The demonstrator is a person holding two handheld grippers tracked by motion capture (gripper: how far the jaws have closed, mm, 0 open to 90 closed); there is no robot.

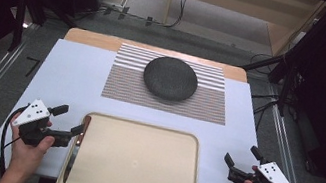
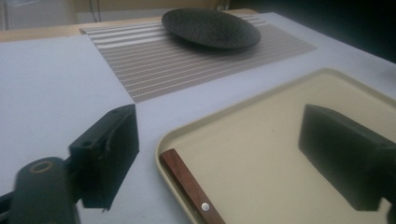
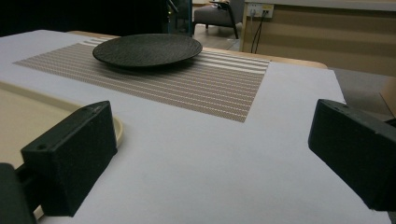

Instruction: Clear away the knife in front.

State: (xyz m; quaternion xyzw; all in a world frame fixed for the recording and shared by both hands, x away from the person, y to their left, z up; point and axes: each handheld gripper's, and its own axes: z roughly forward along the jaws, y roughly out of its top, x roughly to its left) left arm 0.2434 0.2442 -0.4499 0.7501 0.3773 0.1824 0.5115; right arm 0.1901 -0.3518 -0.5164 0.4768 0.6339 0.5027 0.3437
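Two open grippers sit at a table: the left gripper [image 1: 70, 125] spreads empty jaws around a wooden-handled knife [image 1: 75, 149] lying on the tray's [image 1: 137, 168] left rim, while the right gripper [image 1: 240, 162] rests apart; nudged, the knife may slide off

Knife [image 1: 75, 149] on tray [image 1: 144, 129], left edge.
Wood handle with a rivet, dark blade. It lies flat along the beige tray's left rim, handle toward the far side, blade tip toward the near edge.
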